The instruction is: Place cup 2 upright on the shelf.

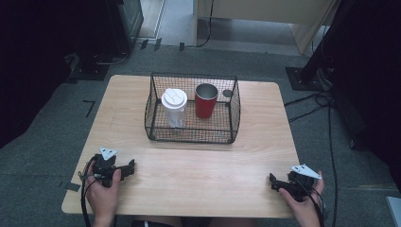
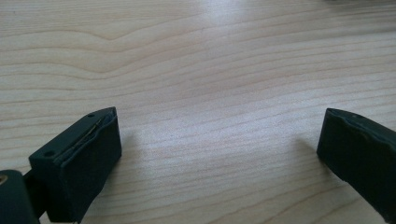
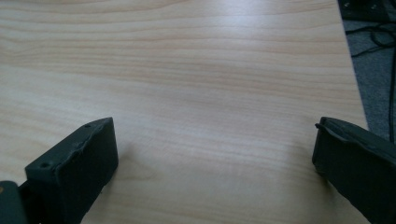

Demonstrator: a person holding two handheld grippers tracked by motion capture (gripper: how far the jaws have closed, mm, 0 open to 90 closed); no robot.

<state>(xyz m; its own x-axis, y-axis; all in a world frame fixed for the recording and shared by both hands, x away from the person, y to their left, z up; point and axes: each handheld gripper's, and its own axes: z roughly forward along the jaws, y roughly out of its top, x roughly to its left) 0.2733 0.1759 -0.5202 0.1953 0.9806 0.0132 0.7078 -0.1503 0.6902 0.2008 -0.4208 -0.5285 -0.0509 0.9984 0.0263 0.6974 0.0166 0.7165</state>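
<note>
Near the front edge of the bench (image 1: 189,175), both units rest on the wood with nothing between their jaws. The left hand-held gripper (image 1: 127,168) sits at the front left corner, the right hand-held gripper (image 1: 273,182) at the front right corner; each gripper view shows its two black jaws spread wide over bare wood grain, holding nothing.

The nearest items stand well apart from both grippers, inside a black wire basket (image 1: 156,127) at the middle of the bench toward its far side. A white lidded cup (image 1: 174,108) stands upright in the left half; a red tumbler (image 1: 205,100) with a metal-looking interior stands upright in the right half. The two do not touch.

Handling, as a judgement:
- White lidded cup: probably light, thin-walled and easily crushed. Grip the body below the lid with moderate force; the lid may pop off if used as the hold point.
- Red tumbler: probably rigid, somewhat heavier, with a smooth and possibly slippery wall. Grip across the mid-body, or pinch the rim.

Clearance:
- The basket walls rise about as high as the containers, so access is from above only; lift straight up before moving sideways.
- A wide strip of open bench lies between basket and grippers.
- The right gripper view shows the bench's right edge close by, with cables on the floor beyond.
</note>
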